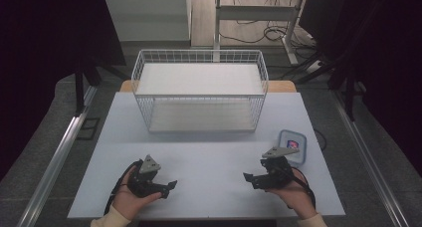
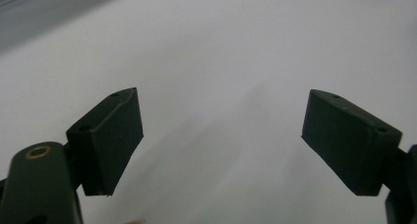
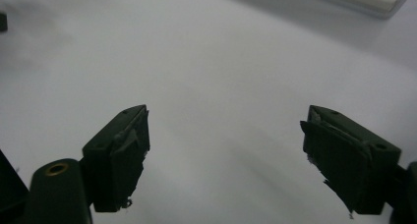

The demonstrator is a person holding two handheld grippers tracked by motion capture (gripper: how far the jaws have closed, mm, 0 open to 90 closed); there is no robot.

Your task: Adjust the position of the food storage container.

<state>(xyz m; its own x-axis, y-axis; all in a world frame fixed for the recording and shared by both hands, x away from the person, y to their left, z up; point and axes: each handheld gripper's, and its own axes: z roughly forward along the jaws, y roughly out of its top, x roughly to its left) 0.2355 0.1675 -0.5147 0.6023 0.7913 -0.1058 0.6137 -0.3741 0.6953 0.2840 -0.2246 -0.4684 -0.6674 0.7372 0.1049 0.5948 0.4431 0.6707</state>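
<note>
Both hand-held grippers rest low over the near edge of the pale grey counter (image 1: 209,137), and each is released, with nothing between its jaws: my left hand-held gripper (image 1: 171,185) points toward the middle, and my right hand-held gripper (image 1: 247,177) points back at it, so the two face each other well apart. Ahead of me, across the far half of the counter, stands the big white wire basket (image 1: 199,56) with a flat white shelf inside, its long axis running side to side. Much smaller is the shallow clear plastic box with a blue-rimmed lid (image 1: 293,139), lying flat on the counter just beyond and to the outside of my right hand (image 1: 293,192), with something red and dark inside that I can't quite make out. That box is the nearest thing to either hand-held gripper, and my right one is plainly nearer, so I judge it would have to swing outward and forward to reach it.
</note>
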